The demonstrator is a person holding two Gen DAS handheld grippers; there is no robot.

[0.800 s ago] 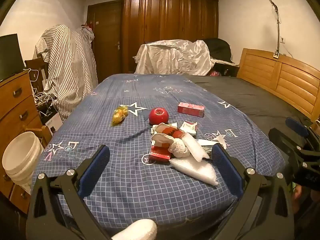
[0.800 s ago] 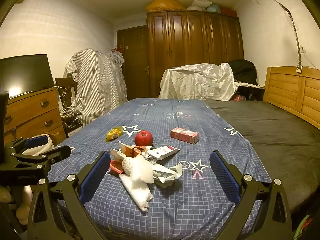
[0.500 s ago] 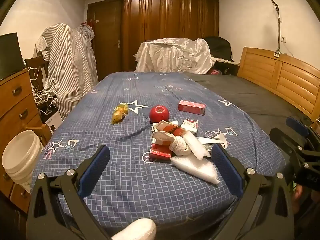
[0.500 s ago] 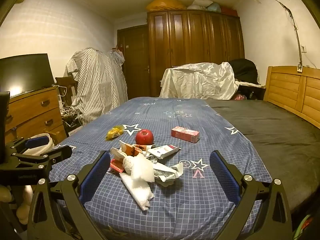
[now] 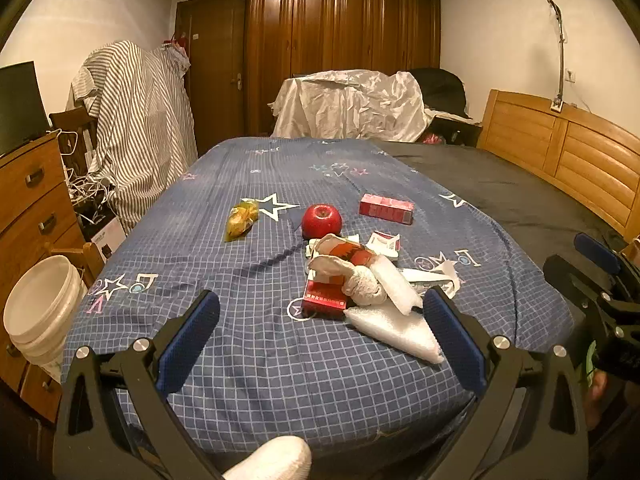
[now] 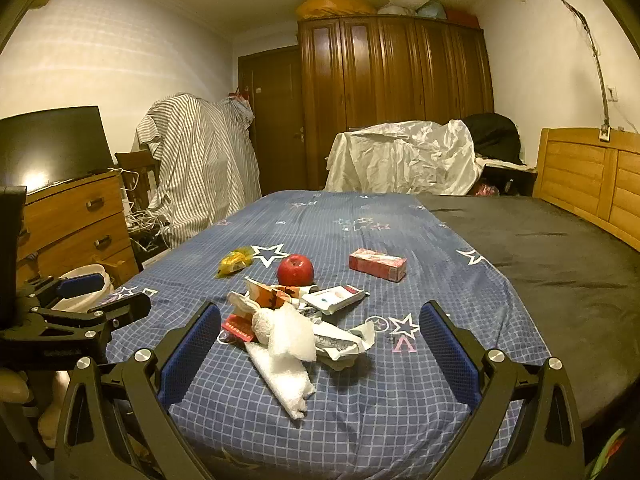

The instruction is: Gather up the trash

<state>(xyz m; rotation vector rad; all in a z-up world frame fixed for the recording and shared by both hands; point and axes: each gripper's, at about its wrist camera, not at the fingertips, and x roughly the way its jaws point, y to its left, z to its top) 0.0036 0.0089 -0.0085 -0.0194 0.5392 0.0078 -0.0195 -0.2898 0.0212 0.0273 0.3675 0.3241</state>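
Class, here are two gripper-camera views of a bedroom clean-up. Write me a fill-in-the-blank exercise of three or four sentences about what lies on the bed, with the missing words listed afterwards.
1. The round red fruit lying on the blue checked bedsheet is an ____.
2. The stars printed on the sheet are mostly ____ in colour.
3. Both the left gripper and the right gripper have their jaws ____.
4. The white bucket stands on the floor beside the wooden ____.

Missing words: apple; white; open; dresser

The bed cover (image 5: 248, 344) is blue with a white grid and stars; the apple (image 5: 321, 221) is red; the small carton (image 5: 385, 208) pinkish-red; the wrapper (image 5: 240, 220) yellow (glossy); the bucket (image 5: 40, 312) white; the draped cloth (image 5: 140, 120) grey-and-white striped; the wardrobe (image 5: 344, 56) dark brown.
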